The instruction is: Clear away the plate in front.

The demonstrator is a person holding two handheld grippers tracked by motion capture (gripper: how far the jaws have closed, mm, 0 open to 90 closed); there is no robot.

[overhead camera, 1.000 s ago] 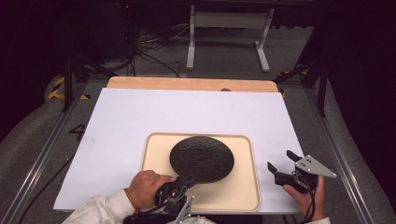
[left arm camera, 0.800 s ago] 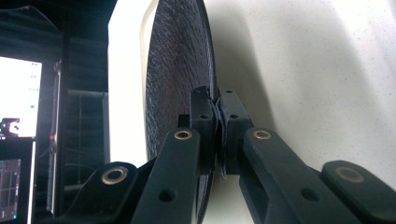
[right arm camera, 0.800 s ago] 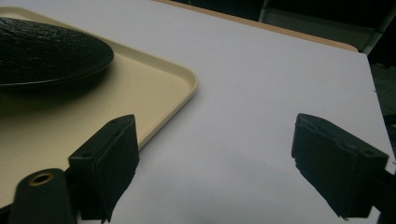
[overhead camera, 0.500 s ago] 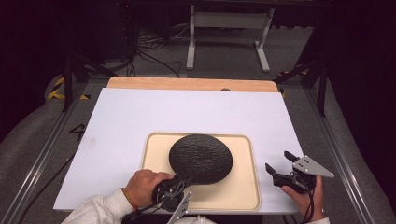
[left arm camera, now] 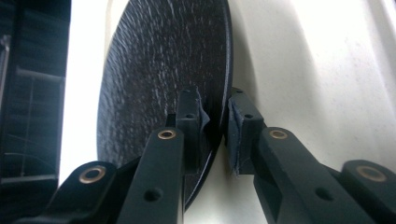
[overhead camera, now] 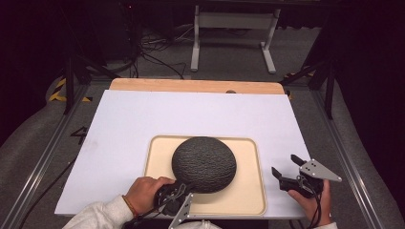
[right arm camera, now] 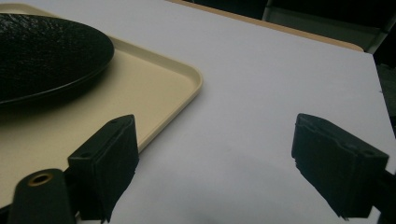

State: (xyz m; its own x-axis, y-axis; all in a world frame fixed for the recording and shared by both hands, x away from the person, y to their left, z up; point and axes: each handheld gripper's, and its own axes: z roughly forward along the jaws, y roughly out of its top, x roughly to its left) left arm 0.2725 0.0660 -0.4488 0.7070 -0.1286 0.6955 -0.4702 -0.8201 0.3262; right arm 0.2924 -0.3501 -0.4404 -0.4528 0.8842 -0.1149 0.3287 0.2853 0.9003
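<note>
A black textured plate point(overhead camera: 204, 163) lies upside down on a beige tray point(overhead camera: 248, 191) near the table's front edge. My left gripper point(overhead camera: 177, 190) reaches the plate's near rim from the front left. In the left gripper view the plate point(left arm camera: 159, 70) has its rim between the two pads of my left gripper point(left arm camera: 215, 116). The jaws have just been opening, and a thin gap shows beside the rim. My right gripper point(overhead camera: 286, 165) hovers open over the white board, right of the tray, with nothing between its fingers point(right arm camera: 219, 158).
The tray point(right arm camera: 154, 79) rests on a large white board point(overhead camera: 191, 114) laid over a wooden table point(overhead camera: 191, 86). Metal rails run along both sides of the table. A white stand point(overhead camera: 229, 28) and cables sit on the floor behind.
My left hand has drifted slightly to the left at the plate's near rim. The plate and the right gripper stay where they were.
</note>
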